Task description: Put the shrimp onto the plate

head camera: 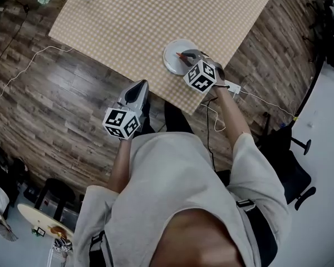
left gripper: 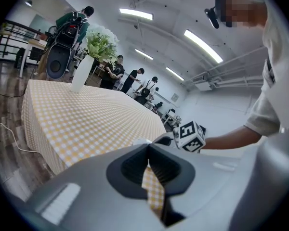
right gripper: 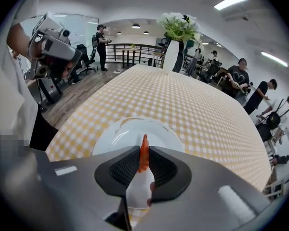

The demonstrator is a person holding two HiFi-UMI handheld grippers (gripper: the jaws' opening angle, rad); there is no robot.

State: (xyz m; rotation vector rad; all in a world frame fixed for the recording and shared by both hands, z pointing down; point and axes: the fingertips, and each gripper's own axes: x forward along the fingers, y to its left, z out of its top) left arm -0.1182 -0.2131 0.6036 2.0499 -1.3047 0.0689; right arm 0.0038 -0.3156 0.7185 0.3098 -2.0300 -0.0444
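Over the near plate [right gripper: 116, 134], my right gripper [right gripper: 143, 163] pinches the shrimp [right gripper: 144, 150]; I'd lower it before releasing. My left gripper [left gripper: 148, 172] is pressed together.

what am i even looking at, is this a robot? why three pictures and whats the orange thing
No robot: a person holds a gripper in each hand. One picture comes from a camera on their head, looking down; the other two come from cameras riding on the grippers. A checked tablecloth covers the table, with a white plate near its edge. The right gripper is closed on the orange thing, a shrimp, above the plate. The left gripper is shut and empty, off the table's edge.
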